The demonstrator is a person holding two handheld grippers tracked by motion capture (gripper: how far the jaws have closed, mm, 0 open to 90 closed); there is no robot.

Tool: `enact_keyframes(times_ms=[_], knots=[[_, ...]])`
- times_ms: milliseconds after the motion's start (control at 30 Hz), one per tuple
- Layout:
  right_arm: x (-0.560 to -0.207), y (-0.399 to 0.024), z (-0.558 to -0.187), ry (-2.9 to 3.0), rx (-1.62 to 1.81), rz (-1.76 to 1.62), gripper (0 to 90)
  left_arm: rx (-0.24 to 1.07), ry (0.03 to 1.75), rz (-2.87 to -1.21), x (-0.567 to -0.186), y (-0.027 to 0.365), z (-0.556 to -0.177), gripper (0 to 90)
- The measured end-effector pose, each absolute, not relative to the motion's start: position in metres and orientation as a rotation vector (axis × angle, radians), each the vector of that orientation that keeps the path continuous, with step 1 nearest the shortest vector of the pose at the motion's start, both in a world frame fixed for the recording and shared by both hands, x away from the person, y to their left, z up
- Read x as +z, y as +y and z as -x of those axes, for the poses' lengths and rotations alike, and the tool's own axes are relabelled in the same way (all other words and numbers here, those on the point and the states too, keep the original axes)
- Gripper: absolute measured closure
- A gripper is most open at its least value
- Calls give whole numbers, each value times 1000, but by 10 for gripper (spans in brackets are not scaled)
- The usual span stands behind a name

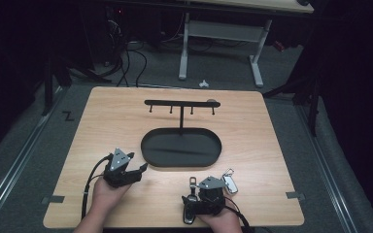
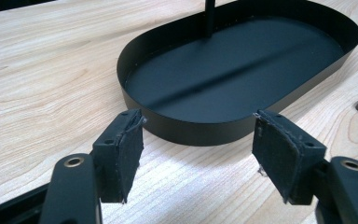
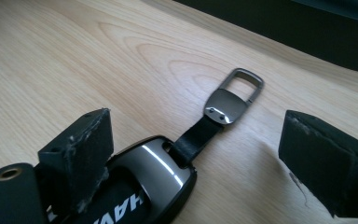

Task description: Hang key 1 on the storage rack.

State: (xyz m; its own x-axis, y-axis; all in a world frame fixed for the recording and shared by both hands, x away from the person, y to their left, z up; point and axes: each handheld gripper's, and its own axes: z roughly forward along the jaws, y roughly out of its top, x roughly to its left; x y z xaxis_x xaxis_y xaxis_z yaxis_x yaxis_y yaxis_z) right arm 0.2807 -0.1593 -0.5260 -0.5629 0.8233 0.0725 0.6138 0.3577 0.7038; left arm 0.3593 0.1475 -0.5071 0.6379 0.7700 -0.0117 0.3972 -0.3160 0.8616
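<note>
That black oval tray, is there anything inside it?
The black oval tray holds nothing loose. A thin post rises from its floor and carries a hook bar. The near wall hides a narrow strip of floor in the left gripper view.

Dim room, grey carpet floor [image 1: 39, 141], white-legged desk [image 1: 221, 36] behind
</note>
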Motion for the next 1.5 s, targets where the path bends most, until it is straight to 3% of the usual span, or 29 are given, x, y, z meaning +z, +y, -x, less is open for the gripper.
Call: enact_keyframes(times_ms=[367,567,733,867,1133,1500], knots=[[-524,-190,-283,2278,928,-1317,157,507,918,-1939,-507,148,-360,339],[-519,-216,-289,2250,953,-1353,237,505,913,-1941,-508,147,-360,342],[-513,-228,-282,2227,997,-1361,399,503,911,-1941,-508,148,-360,342],[-512,-240,-277,2210,1005,-1380,445,504,909,-1942,-508,148,-360,342],[-509,-258,-280,2170,991,-1437,457,501,910,-1937,-507,149,-361,344],[-515,-200,-268,2371,981,-1267,404,504,910,-1938,-507,149,-361,345]])
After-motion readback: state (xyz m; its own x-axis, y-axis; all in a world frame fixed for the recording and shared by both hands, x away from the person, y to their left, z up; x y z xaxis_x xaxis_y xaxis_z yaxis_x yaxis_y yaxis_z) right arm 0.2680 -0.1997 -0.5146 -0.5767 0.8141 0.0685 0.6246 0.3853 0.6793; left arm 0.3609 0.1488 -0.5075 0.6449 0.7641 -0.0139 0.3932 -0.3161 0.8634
